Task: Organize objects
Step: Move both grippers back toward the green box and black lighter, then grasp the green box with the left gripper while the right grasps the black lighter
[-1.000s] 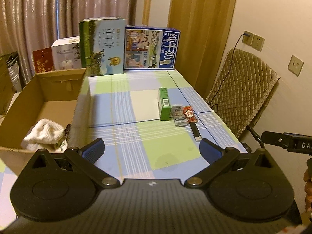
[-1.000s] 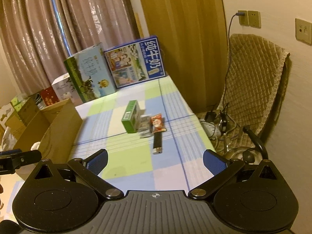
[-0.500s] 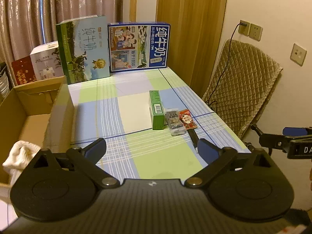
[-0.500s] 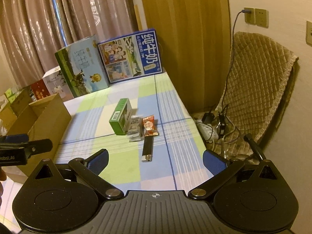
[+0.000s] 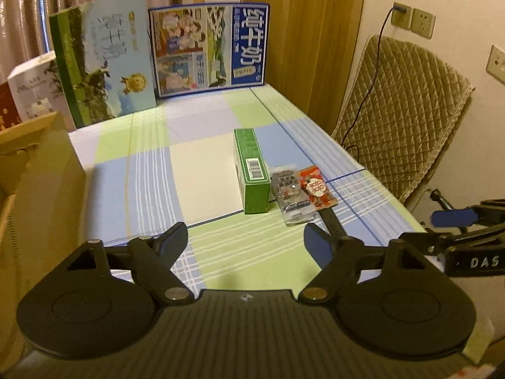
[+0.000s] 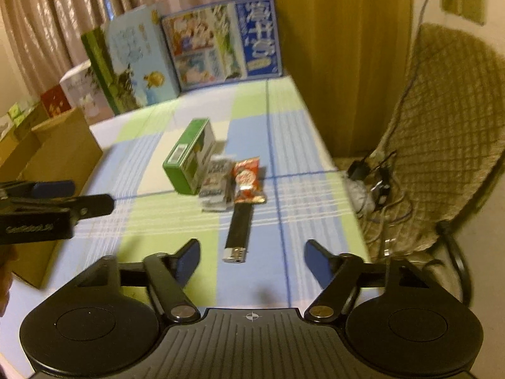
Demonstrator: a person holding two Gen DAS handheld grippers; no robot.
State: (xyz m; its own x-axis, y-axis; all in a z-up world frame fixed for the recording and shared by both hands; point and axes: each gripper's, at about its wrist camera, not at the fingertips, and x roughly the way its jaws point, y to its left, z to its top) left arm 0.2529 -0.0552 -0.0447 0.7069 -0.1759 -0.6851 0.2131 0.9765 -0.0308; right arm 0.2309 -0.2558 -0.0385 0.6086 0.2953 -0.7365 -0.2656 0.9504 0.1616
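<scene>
Four small things lie bunched near the right-hand edge of the surface [image 5: 202,170]: a green carton [image 5: 251,170] lying on its side with a barcode label facing up, a grey foil packet [image 5: 290,194] just beside it, a red snack packet [image 5: 317,188] touching the grey one, and a slim black lighter [image 6: 237,230] with a silver metal end (that end points toward the cameras). The lighter's far end sits under the lower edge of the red packet. In the left wrist view the right finger [image 5: 317,244] hides most of the lighter.

The left gripper [image 5: 246,241] hovers above the near part of the surface, jaws spread wide with nothing between them. The right gripper [image 6: 252,257] hovers likewise, jaws spread and empty, the lighter's silver end just ahead of the gap.

A checked cloth of green, blue and white squares covers the surface. An open cardboard box [image 6: 60,145] stands at the left side. Against the back stand two large milk cartons, one green and pale blue [image 5: 104,60], one dark blue [image 5: 210,49], with smaller boxes to their left. Behind them hang pinkish curtains [image 6: 63,15]; a chair with a quilted tan cover [image 5: 407,107] stands to the right, below wall sockets [image 5: 413,20] with a cable plugged in.
</scene>
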